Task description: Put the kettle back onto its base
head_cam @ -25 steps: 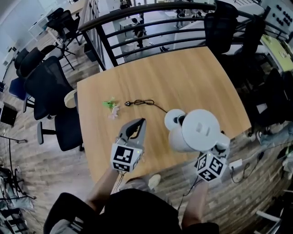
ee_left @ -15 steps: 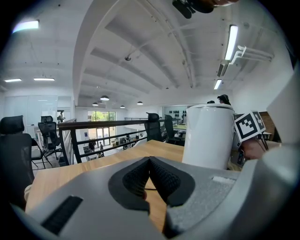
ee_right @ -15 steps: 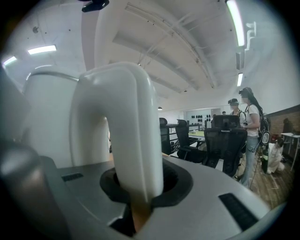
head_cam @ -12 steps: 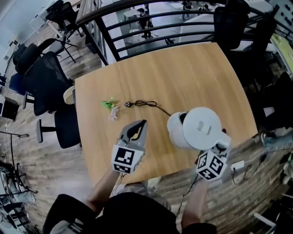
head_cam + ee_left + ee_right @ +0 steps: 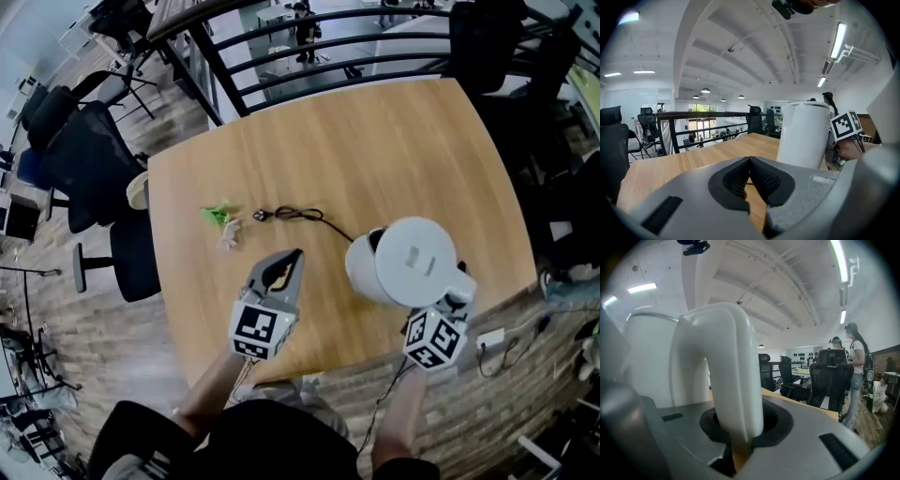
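Wood table (image 5: 375,141): kettle (image 5: 412,258) pinched by handle in right gripper (image 5: 455,300), overlapping base (image 5: 356,269), offset right; left gripper (image 5: 286,262) pressed together, empty.

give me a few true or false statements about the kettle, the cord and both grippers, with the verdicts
1. The right gripper is shut on the kettle's handle. True.
2. The left gripper holds the cord. False: its jaws are together with nothing between them, and the cord lies on the table beyond it.
3. The cord's free end hangs off the table edge. False: it lies loose on the tabletop.
4. A small green thing lies on the table to the left of the cord in the head view. True.
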`<action>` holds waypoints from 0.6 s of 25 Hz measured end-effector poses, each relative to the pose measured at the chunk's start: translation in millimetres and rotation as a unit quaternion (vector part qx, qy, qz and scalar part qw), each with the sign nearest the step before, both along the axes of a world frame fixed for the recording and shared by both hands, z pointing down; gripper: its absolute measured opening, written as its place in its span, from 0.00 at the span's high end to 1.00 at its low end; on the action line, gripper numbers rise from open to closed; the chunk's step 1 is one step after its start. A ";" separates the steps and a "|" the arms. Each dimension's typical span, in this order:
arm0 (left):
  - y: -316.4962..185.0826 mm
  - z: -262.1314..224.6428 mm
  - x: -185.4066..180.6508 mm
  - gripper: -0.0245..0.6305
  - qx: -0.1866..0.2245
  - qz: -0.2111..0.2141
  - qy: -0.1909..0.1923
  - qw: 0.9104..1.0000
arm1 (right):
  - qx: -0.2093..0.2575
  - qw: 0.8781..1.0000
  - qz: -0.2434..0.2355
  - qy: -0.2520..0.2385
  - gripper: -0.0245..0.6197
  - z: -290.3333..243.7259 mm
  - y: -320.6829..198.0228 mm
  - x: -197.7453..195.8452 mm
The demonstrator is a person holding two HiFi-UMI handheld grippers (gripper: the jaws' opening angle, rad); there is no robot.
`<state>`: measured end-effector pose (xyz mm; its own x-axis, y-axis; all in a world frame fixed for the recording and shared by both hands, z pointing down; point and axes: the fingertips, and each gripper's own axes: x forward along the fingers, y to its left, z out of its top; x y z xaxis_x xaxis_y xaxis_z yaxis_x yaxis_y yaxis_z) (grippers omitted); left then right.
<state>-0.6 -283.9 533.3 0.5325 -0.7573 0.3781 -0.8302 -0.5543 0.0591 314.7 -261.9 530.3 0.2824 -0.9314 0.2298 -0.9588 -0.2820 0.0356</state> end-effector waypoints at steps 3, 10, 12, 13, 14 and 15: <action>-5.1 8.8 -1.6 0.96 -0.008 -0.002 0.000 1.000 | -0.003 1.000 -0.003 0.000 0.89 9.2 -6.9 -2.4; -13.0 24.2 -4.2 0.96 -0.018 -0.006 -0.003 1.000 | -0.002 1.000 -0.007 -0.001 0.89 23.9 -20.7 -4.7; -14.4 28.3 -6.3 0.96 -0.022 -0.008 -0.004 1.000 | -0.003 1.000 -0.010 -0.002 0.89 27.5 -24.5 -6.4; -15.0 30.7 -6.8 0.96 -0.025 -0.009 -0.005 1.000 | -0.003 1.000 -0.011 -0.003 0.89 29.2 -26.6 -7.5; -15.5 33.4 -6.8 0.96 -0.027 -0.010 -0.005 1.000 | -0.004 1.000 -0.013 -0.003 0.89 30.8 -28.4 -8.0; -16.1 36.0 -6.4 0.96 -0.029 -0.010 -0.006 1.000 | -0.005 1.000 -0.014 -0.002 0.89 32.7 -29.9 -8.0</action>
<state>-7.0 -300.1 569.3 0.5129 -0.7444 0.4275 -0.8417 -0.5339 0.0803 306.8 -291.8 563.0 0.2549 -0.9366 0.2405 -0.9666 -0.2539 0.0354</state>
